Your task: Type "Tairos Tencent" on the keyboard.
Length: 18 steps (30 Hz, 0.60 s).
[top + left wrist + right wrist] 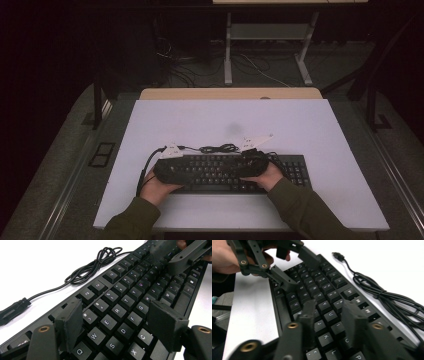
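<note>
Two grippers hover low over a black keyboard point(235, 172) that lies near the front edge of the white table point(350, 150), its coiled cable point(218, 148) resting just behind it. The left gripper point(115, 322) has its jaws spread, nothing pinched, with the white-lettered keys W, E, R, D, F and C showing in the gap (Q, S and X sit nearer the camera). Farther up that row run T, Y, G and the digits 3, 4, 5. The right gripper point(328, 312) holds its jaws narrower but apart, with no key clamped; U, K and L can be read around them. The cable's plug point(338, 256) lies on the table beyond the keyboard's far corner.
</note>
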{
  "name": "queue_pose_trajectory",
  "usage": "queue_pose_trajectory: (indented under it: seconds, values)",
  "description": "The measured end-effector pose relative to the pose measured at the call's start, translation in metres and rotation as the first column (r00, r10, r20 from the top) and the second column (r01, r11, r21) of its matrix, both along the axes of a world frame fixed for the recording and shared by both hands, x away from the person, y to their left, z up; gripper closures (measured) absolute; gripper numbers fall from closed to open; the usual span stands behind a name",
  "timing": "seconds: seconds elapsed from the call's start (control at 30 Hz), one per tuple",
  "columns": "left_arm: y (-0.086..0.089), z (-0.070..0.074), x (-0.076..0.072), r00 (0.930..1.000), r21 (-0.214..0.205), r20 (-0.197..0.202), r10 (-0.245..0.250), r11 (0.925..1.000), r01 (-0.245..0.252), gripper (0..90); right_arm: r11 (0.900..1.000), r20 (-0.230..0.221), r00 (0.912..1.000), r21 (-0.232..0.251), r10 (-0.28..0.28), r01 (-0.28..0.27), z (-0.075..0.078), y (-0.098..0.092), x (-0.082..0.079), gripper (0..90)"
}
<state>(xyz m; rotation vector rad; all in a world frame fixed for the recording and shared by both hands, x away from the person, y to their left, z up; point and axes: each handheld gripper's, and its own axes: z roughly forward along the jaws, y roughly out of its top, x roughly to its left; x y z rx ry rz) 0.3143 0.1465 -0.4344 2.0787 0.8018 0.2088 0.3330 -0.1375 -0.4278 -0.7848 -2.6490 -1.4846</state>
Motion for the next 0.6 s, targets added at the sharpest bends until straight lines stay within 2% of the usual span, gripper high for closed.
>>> queue_pose_trajectory:
  seconds: [0.13, 0.27, 0.6]
  values:
    - [-0.001, 0.0, 0.0, 1.0, -0.001, 0.003, -0.001, 1.0, 0.001, 26.5, 0.9996, -0.007, 0.9996, -0.01, 0.026, -0.026, -0.001, 0.004, -0.003, 80.8]
    - [-0.001, 0.0, 0.0, 1.0, -0.002, 0.003, -0.001, 1.0, 0.001, 26.3, 0.9983, -0.007, 0.9986, -0.024, 0.052, -0.053, -0.003, 0.008, -0.005, 87.0]
    - [-0.001, 0.0, -0.001, 1.0, -0.004, 0.004, -0.003, 1.0, 0.003, 26.2, 0.9953, -0.019, 0.9964, -0.049, 0.083, -0.084, -0.007, 0.017, -0.011, 89.1]
